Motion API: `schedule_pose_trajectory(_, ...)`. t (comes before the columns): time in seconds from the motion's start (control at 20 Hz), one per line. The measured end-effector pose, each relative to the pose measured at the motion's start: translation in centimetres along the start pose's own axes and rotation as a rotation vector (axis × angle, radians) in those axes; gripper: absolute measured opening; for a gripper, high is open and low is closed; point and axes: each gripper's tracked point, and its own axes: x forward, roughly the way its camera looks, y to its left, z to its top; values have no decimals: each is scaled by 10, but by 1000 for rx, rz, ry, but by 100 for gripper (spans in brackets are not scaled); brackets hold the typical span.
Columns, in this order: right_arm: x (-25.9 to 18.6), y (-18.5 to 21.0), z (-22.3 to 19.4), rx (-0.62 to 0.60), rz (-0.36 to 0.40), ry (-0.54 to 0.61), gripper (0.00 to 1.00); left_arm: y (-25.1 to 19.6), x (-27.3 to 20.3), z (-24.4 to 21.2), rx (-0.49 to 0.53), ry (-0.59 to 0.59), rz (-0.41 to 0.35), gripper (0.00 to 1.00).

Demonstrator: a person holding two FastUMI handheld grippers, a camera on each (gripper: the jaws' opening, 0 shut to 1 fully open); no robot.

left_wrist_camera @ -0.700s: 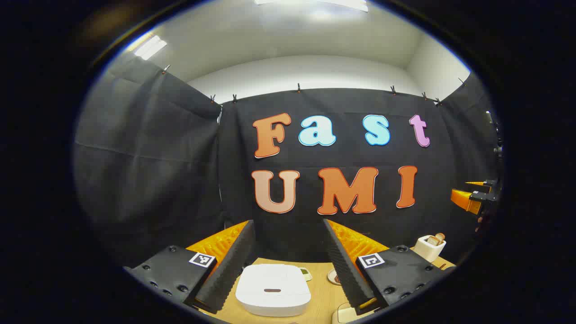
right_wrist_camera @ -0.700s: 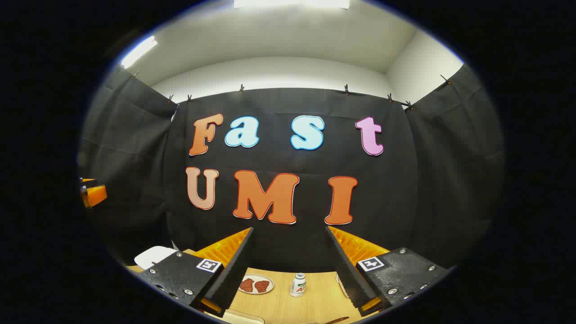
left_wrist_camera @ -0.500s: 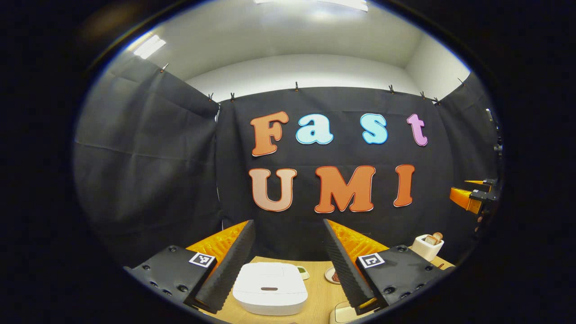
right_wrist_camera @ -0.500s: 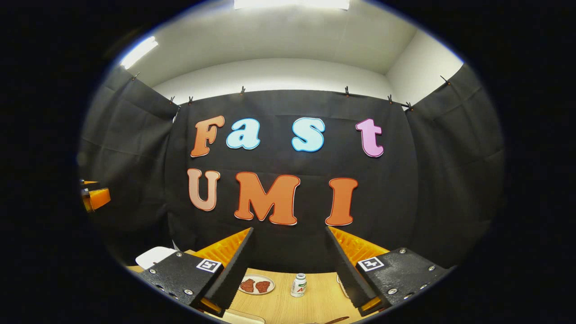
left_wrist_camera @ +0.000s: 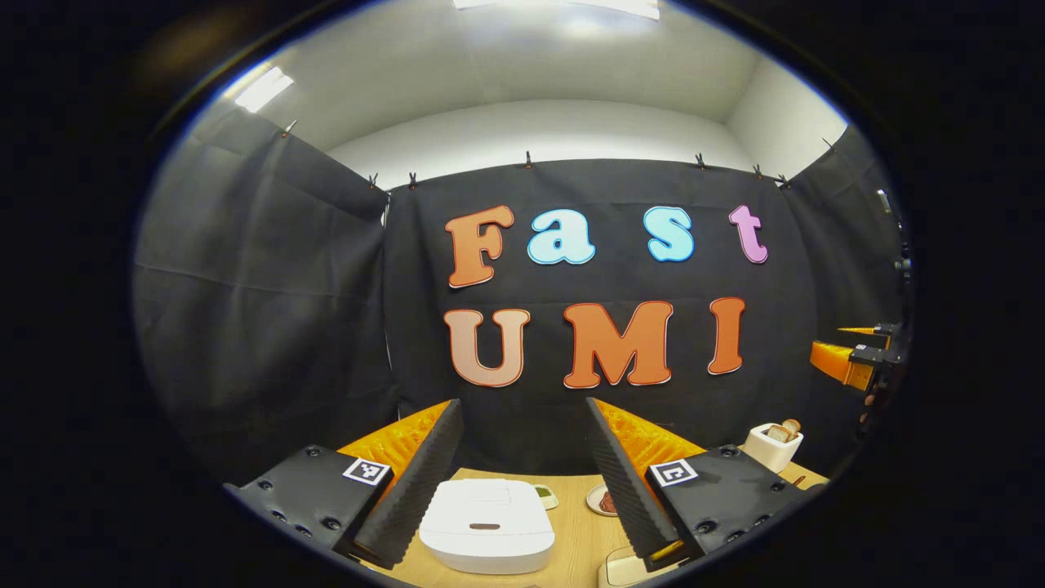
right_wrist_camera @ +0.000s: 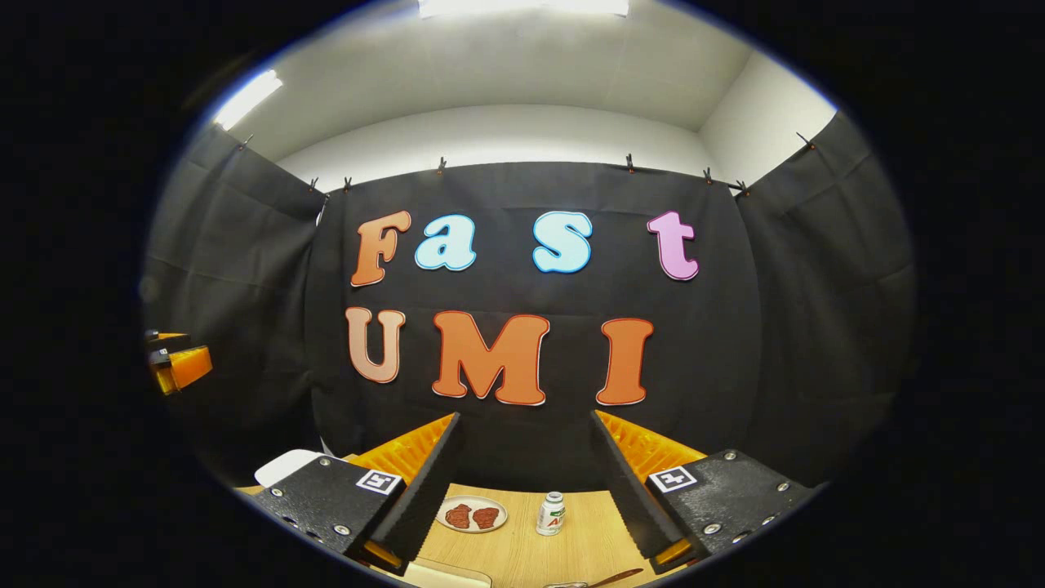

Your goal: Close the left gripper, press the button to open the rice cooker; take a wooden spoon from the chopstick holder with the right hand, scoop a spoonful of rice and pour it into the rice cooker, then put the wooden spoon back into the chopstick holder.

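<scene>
The left gripper (left_wrist_camera: 522, 469) is held wide open, high above the closed white rice cooker (left_wrist_camera: 487, 524) on the wooden table (left_wrist_camera: 575, 539). The right gripper (right_wrist_camera: 522, 478) is wide open too, above a small bottle (right_wrist_camera: 552, 514); its label is too small to read. Both have drifted slightly sideways since before.

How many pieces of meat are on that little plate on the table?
2. Both lie side by side on the small plate in the right gripper view: one piece on the left, the other on the right, just left of the small bottle.
</scene>
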Motion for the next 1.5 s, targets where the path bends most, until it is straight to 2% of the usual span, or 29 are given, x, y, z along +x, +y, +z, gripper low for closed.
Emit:
schedule_pose_trajectory(0.75, 21, -7, -12, 26, -9, 5, 95, 10, 16, -23, 3, 39, 45, 100)
schedule_pose_trajectory(1.15, 26, -20, -31, 29, -35, 36, 95, 38, 35, -45, 3, 73, 93, 97)
schedule_pose_trajectory(1.3, 26, -25, -40, 29, -42, 49, 95, 47, 42, -63, 18, 94, 99, 100)
schedule_pose_trajectory(1.45, 24, -27, -53, 22, -48, 72, 95, 54, 49, -86, 40, 125, 115, 76)
schedule_pose_trajectory(1.5, 23, -26, -56, 18, -47, 76, 95, 52, 50, -91, 34, 143, 96, 71)
